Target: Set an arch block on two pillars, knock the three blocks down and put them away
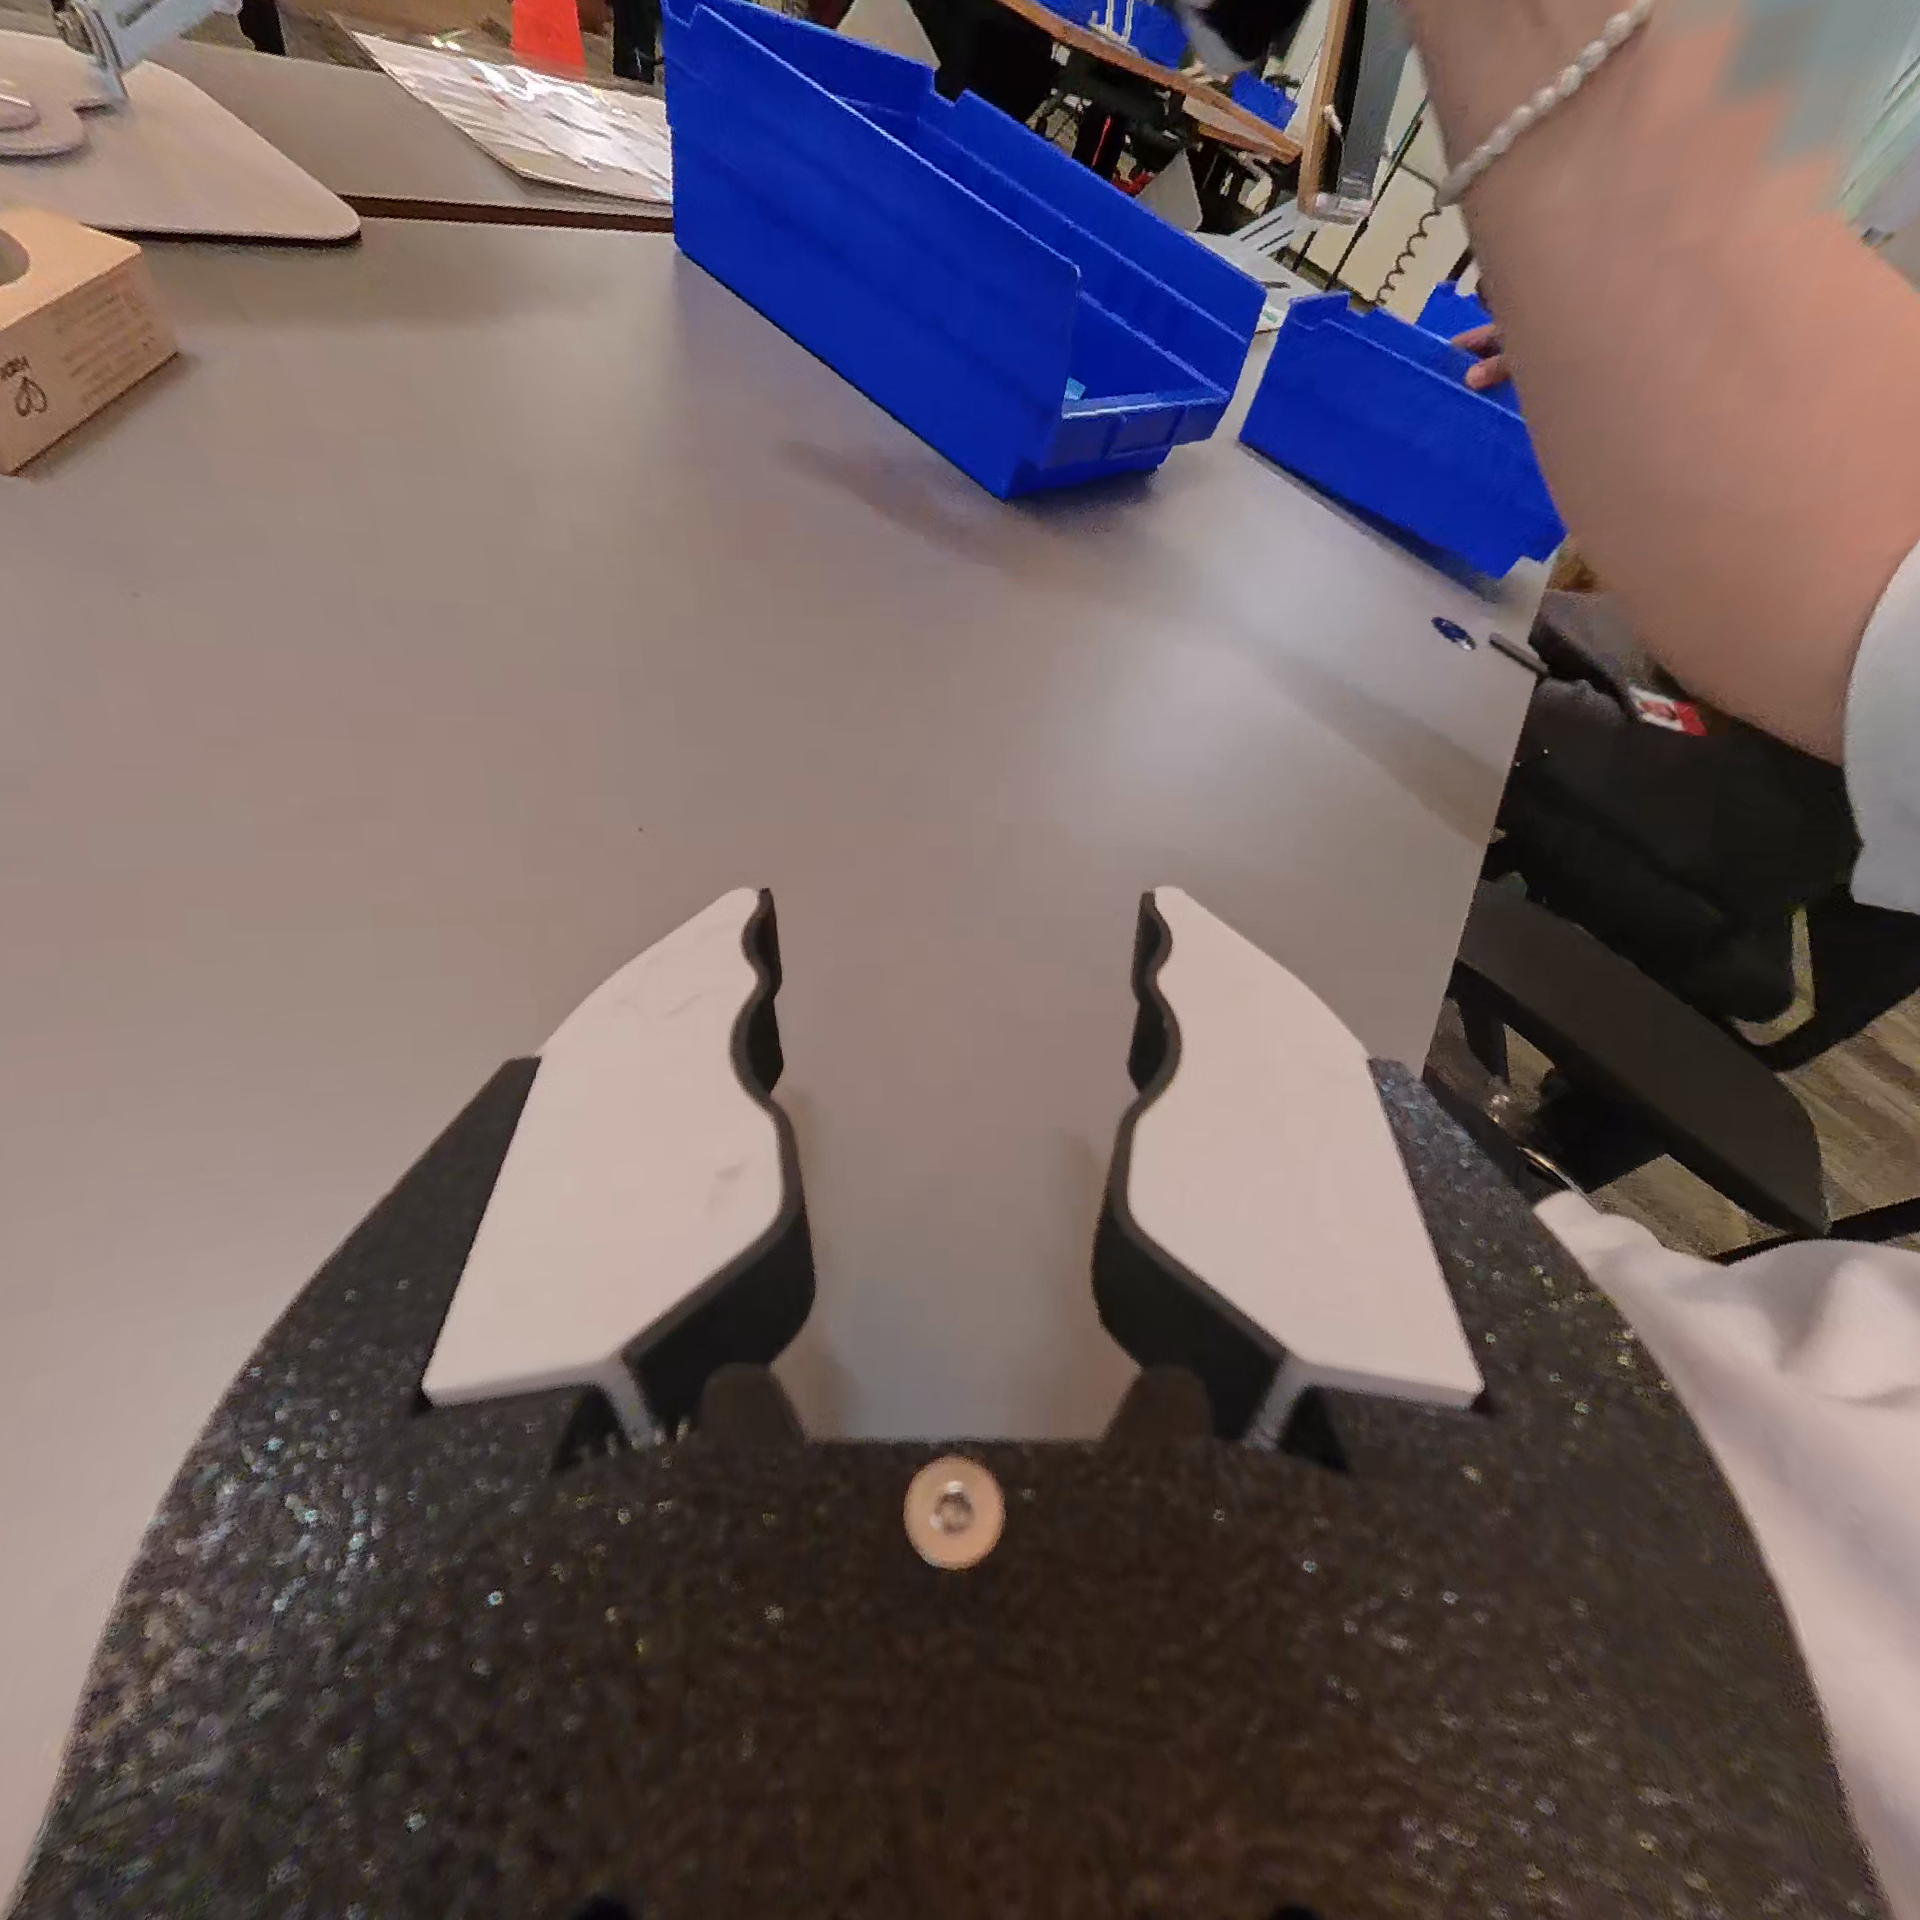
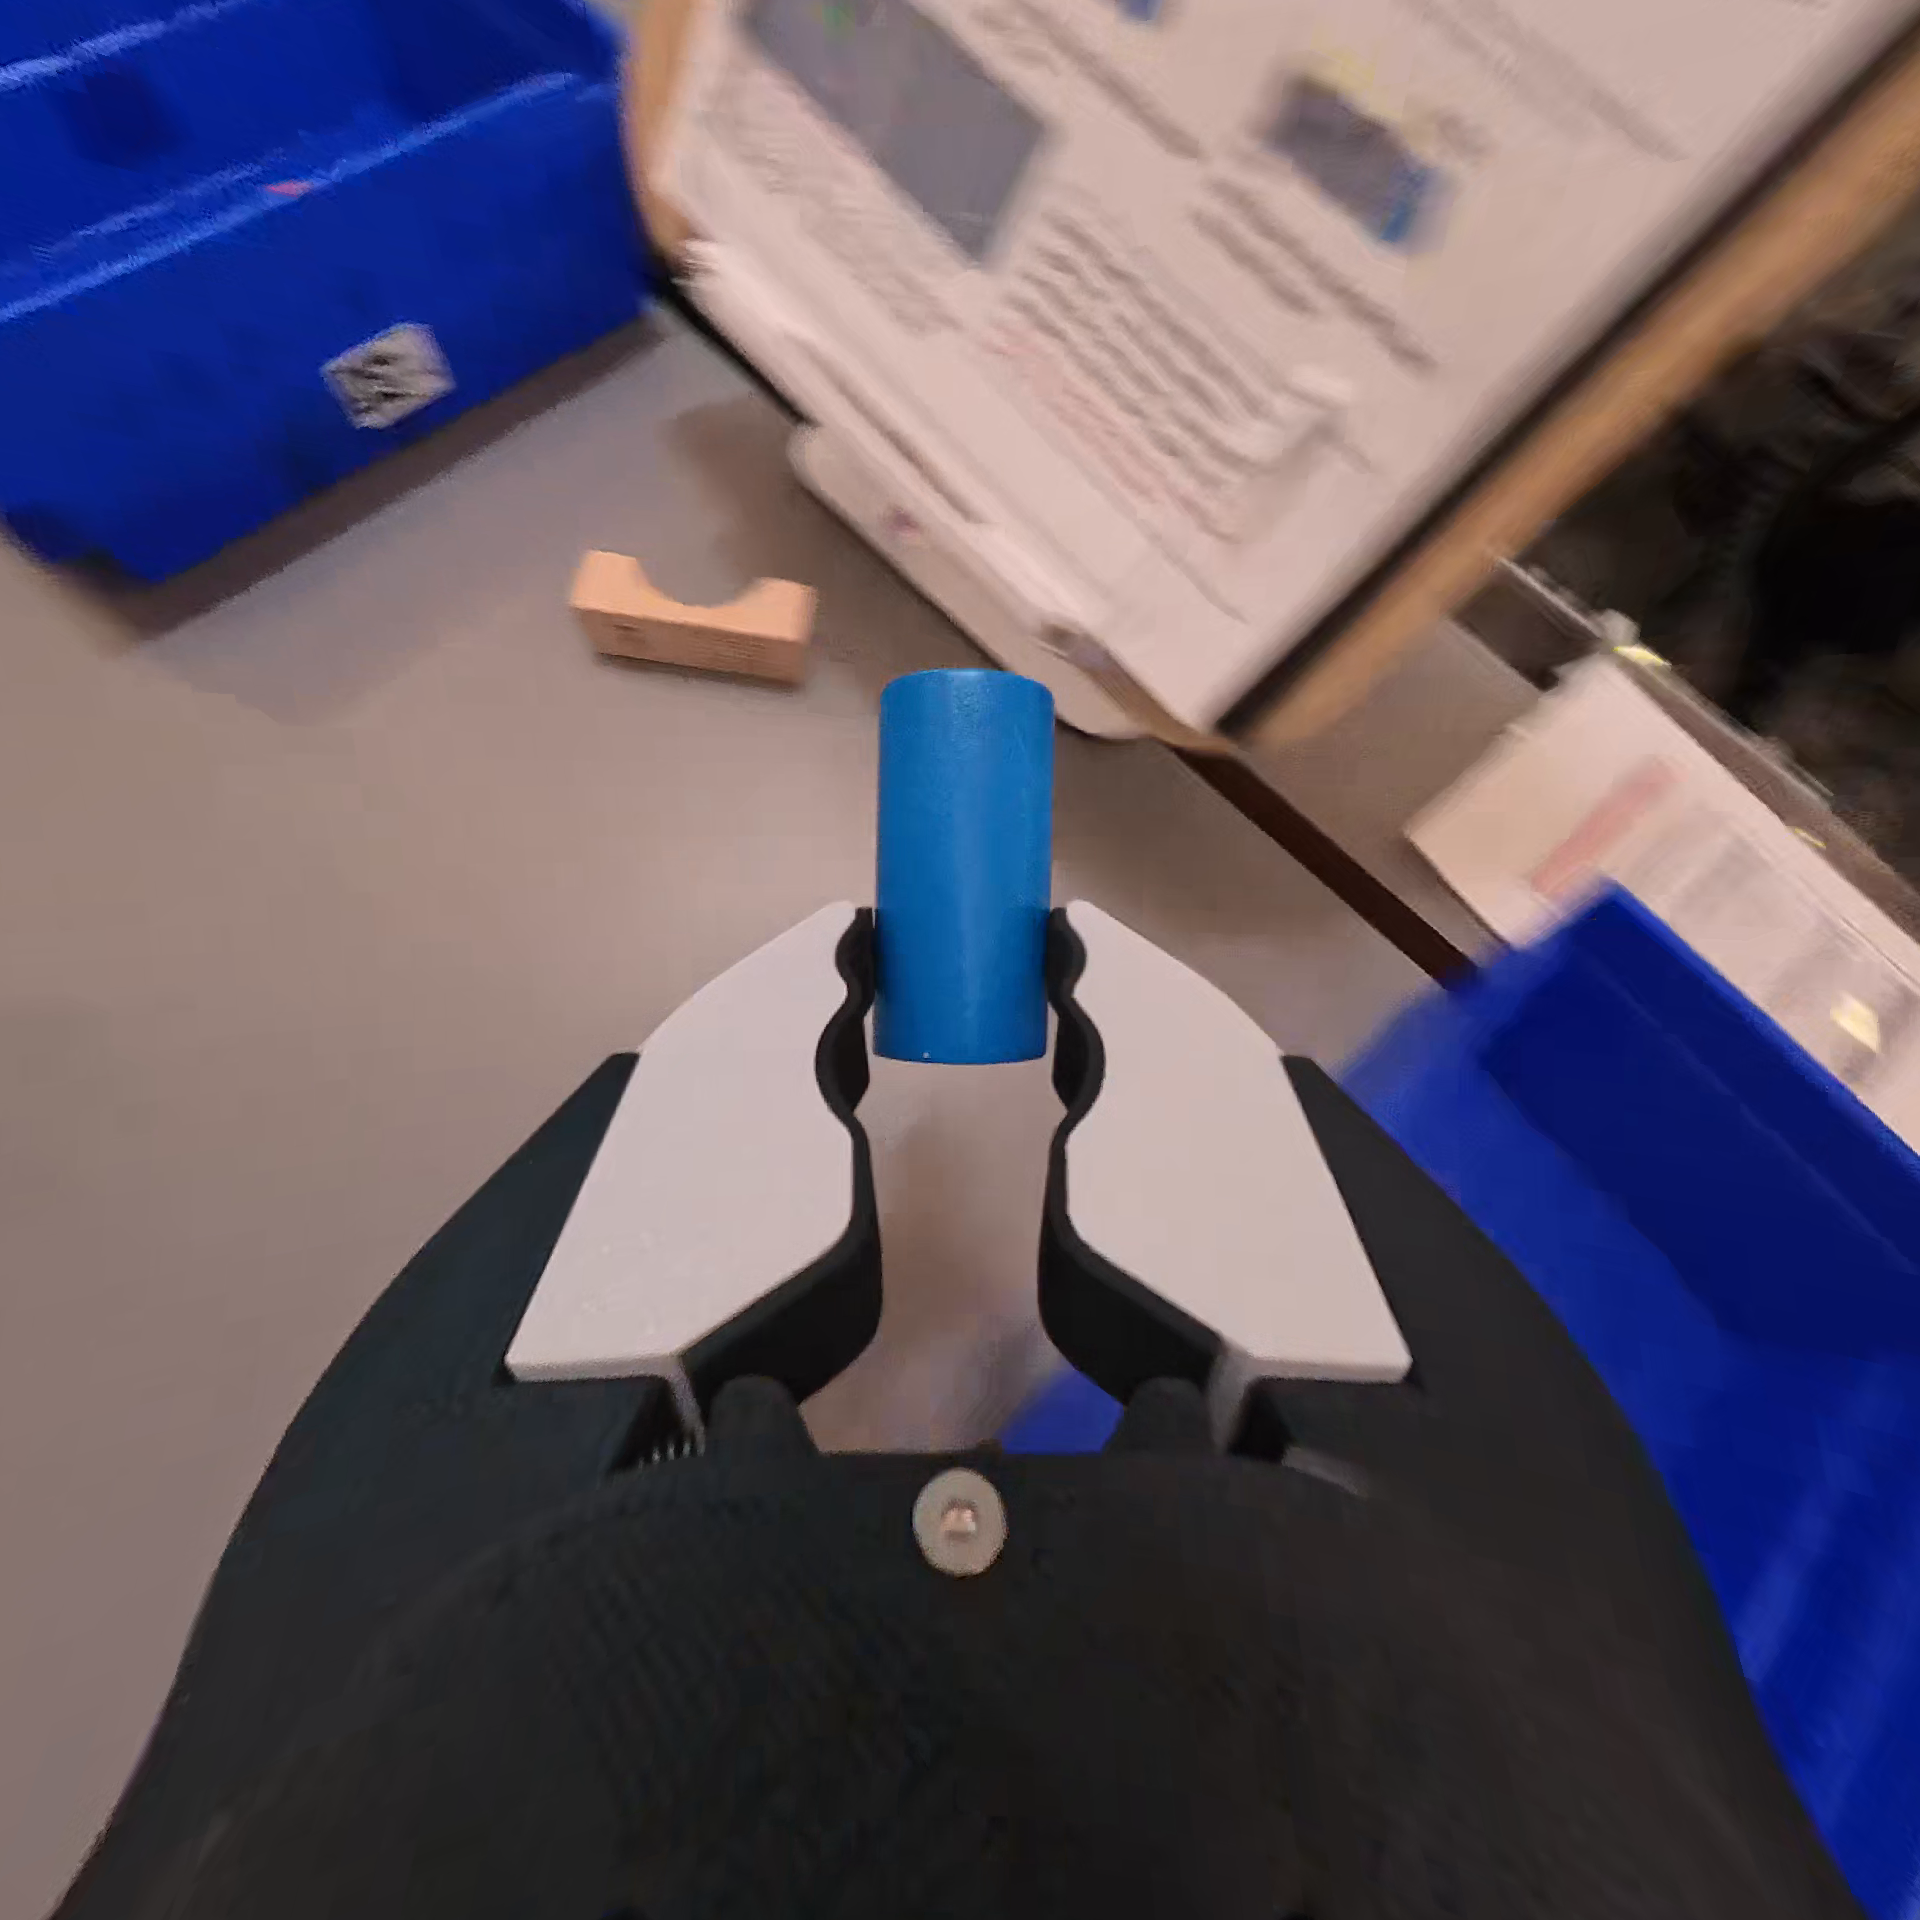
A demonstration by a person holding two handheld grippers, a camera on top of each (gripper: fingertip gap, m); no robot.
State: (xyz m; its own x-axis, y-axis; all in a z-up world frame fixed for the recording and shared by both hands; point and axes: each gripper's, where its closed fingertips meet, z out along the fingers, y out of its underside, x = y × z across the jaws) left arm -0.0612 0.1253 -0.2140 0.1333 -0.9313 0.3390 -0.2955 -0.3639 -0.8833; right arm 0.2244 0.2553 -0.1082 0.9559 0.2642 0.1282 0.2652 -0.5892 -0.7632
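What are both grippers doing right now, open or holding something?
Left gripper: jaws open, empty, above the grey table.
Right gripper: jaws shut on the blue cylinder, held off the table.

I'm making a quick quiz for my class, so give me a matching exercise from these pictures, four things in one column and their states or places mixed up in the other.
Things:
1. left gripper
2. right gripper
3. wooden block
4. blue cylinder

States or places:
A. lying on the grey table, beyond the right gripper
B. open, nothing between its fingers
C. held upright between two fingers
D. shut on something blue

Pairs: 1-B, 2-D, 3-A, 4-C
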